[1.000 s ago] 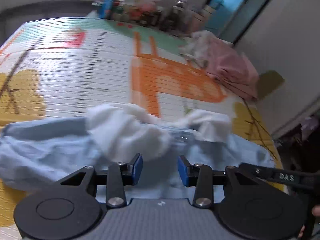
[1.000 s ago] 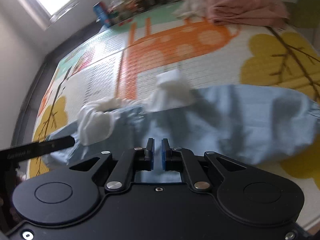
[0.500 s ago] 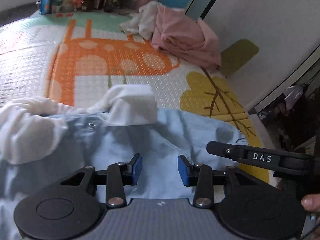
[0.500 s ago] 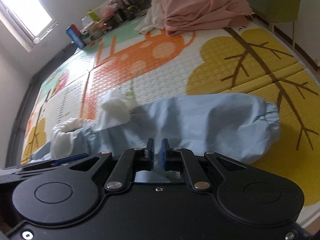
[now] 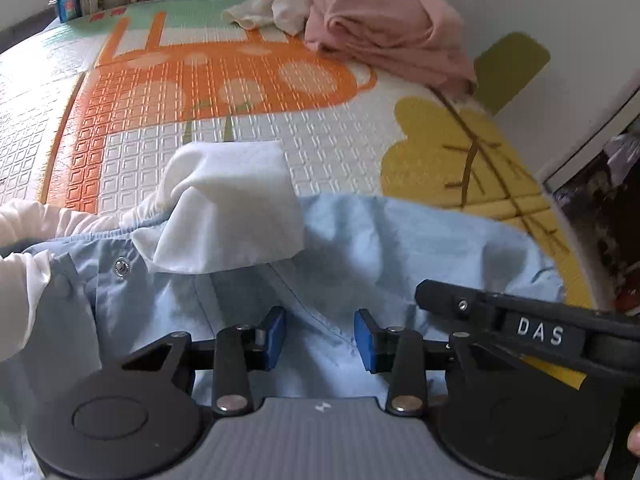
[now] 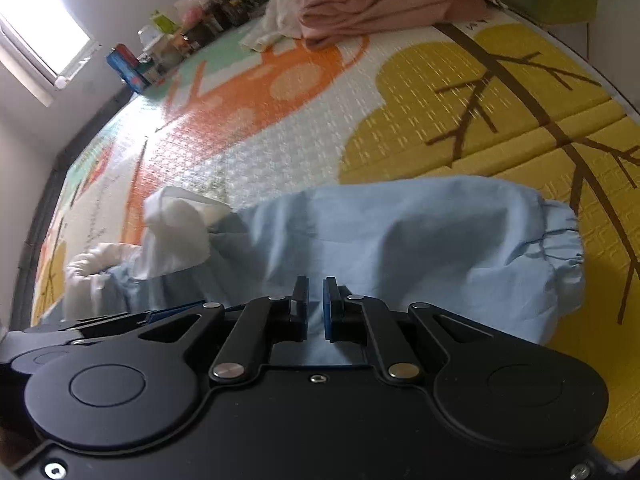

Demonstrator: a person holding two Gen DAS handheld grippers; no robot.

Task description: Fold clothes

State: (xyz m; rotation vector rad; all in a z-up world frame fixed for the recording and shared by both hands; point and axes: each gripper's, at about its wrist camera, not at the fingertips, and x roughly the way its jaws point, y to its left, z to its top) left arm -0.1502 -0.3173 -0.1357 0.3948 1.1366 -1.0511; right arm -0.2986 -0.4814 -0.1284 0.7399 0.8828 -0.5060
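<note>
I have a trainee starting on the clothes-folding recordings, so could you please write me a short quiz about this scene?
1. True or false: the left claw stands open above the light blue garment.
2. What lies at the far end of the play mat? A) a pink pile of clothes B) a black shoe C) a red bucket
3. Fill in: the lining turned out at the blue garment's collar is ____ in colour.

Key
1. True; blue cloth shows between its pads, unpinched.
2. A; the pink pile of clothes sits by the wall.
3. White; see the white lining.

The right claw is shut; whether it pinches cloth is unclear.
</note>
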